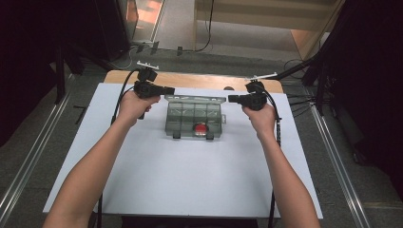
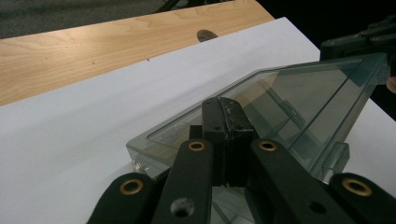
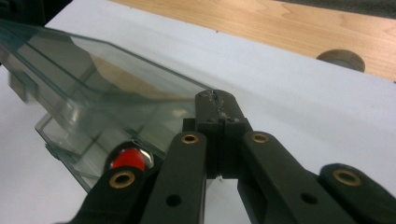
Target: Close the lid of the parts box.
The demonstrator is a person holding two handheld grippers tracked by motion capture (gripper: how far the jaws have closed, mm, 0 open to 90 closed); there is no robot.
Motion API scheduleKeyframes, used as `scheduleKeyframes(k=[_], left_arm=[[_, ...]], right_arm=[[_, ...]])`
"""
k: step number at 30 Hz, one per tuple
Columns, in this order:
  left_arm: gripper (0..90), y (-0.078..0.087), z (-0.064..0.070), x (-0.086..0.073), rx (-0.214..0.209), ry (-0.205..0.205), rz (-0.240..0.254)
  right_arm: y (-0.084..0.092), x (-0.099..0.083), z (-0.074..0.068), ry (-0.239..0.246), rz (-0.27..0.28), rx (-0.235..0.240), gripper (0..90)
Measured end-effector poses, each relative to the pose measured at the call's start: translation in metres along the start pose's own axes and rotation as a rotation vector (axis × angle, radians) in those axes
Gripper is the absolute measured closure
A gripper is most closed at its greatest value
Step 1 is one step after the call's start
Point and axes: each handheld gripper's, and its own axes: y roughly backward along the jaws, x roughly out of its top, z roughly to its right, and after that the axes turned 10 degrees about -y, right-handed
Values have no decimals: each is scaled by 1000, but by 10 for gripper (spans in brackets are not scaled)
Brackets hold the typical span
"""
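A clear grey-tinted compartment box [image 1: 177, 124] sits on the white sheet, its lid [image 1: 195, 98] raised at a slant. One front compartment holds a small red round object [image 1: 200, 128], which the right gripper view shows under the lid as the same red object [image 3: 128, 158]. My left gripper [image 1: 170, 90] is at the lid's left end. In the left gripper view its tips [image 2: 227, 105] are shut on the edge of the lid [image 2: 303, 93]. My right gripper [image 1: 230, 99] is at the lid's right end, its tips [image 3: 215, 98] shut on the corner of the lid [image 3: 93, 70].
The white sheet [image 1: 166, 180] covers most of the wooden table [image 1: 199, 80], leaving a bare strip at the far edge. That strip has a round hole [image 3: 341, 59]. Cables trail back from both grippers along the forearms. Dark stands and floor rails flank the table.
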Motion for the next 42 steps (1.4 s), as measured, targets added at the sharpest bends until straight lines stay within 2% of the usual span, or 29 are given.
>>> scheduleKeyframes(k=[3,8,11,17,22,27,35,42], left_arm=[[900,2,1,-1,-10,5,5],[900,5,1,-4,-14,14,8],[900,6,3,-5,-19,3,7],[900,10,9,-5,-27,-13,0],[899,14,16,-5,-31,-25,10],[899,17,22,-6,-39,-39,12],[898,20,27,-12,-37,-62,4],[898,23,30,-16,-44,-58,24]], right_arm=[[2,7,-6,-2,6,6,900],[5,16,-15,-25,-16,19,900],[7,17,-21,-1,-20,26,900],[11,15,-30,1,-37,41,900],[16,13,-39,33,-43,54,900],[20,10,-47,41,-50,66,900],[19,5,-54,60,-67,66,900],[15,-1,-53,56,-80,66,900]])
